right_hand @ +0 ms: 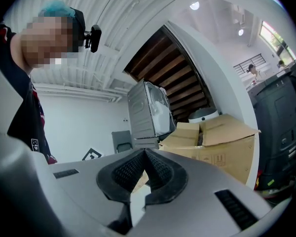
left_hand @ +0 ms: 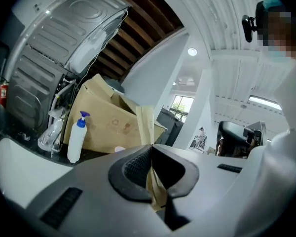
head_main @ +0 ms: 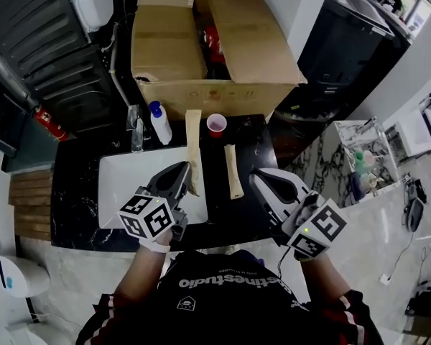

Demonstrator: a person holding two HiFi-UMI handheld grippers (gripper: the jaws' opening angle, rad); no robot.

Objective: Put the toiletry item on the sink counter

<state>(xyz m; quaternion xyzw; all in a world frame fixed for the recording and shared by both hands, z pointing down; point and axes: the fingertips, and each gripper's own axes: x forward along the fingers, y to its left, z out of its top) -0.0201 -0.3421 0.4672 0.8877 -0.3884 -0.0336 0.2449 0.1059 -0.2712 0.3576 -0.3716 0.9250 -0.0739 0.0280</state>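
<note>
A white pump bottle with a blue top (head_main: 160, 123) stands upright on the black counter (head_main: 75, 207), behind the white sink basin (head_main: 122, 185). In the left gripper view the pump bottle (left_hand: 77, 137) is ahead and to the left. My left gripper (head_main: 184, 169) (left_hand: 150, 147) hovers over the basin's right edge with its jaws shut. A tan strip (head_main: 193, 146) shows just past its tips and through the gap under them. My right gripper (head_main: 258, 177) (right_hand: 144, 152) is over the counter's right part, shut and holding nothing.
A big open cardboard box (head_main: 208, 49) fills the back of the counter. A pink cup (head_main: 216, 123) stands in front of it and a second tan strip (head_main: 233, 171) lies between the grippers. A clear faucet-like fixture (head_main: 136, 128) is beside the bottle.
</note>
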